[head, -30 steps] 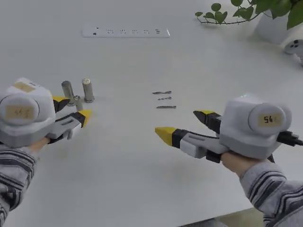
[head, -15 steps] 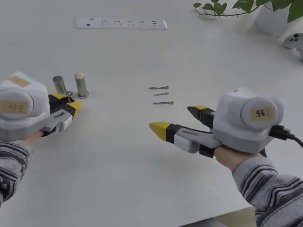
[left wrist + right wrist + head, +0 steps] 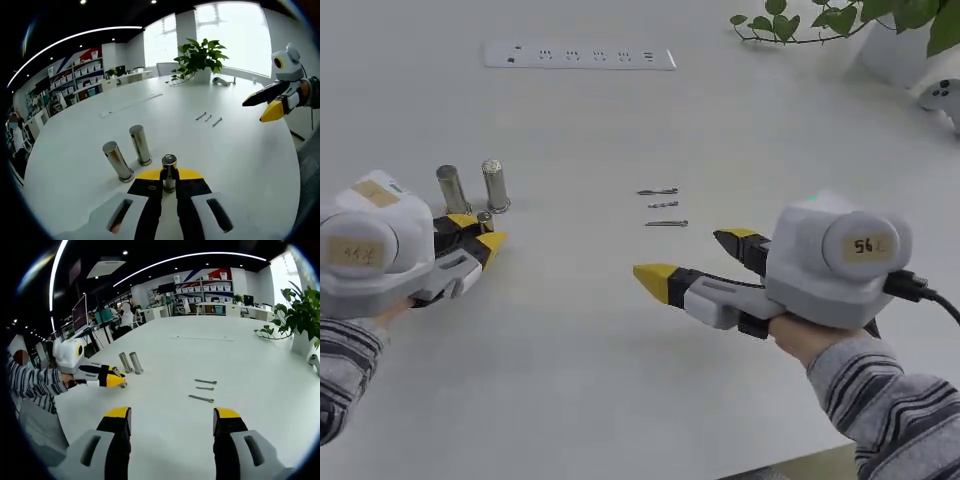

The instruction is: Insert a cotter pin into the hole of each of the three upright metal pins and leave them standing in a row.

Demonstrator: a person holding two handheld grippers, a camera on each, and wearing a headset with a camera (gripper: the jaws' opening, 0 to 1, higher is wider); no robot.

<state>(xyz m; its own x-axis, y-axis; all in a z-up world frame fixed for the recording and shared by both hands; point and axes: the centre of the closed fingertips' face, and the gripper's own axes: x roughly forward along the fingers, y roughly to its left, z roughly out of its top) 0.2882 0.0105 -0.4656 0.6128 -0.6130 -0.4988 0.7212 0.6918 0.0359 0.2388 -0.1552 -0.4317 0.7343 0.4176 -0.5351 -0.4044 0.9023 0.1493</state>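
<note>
At left in the head view, the left gripper (image 3: 485, 236) is clenched on one upright metal pin (image 3: 169, 164) beside two standing pins (image 3: 495, 185). Three cotter pins (image 3: 663, 206) lie mid-frame, long axes left-to-right, just above the released right gripper (image 3: 690, 256), the nearer one.

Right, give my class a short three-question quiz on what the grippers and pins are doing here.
1. How many cotter pins lie on the table?
2. True or false: the right gripper is shut on a cotter pin.
3. The left gripper grips: A) a metal pin; B) a cotter pin; C) nothing.
Key: 1 three; 2 false, it is open; 3 A.
</note>
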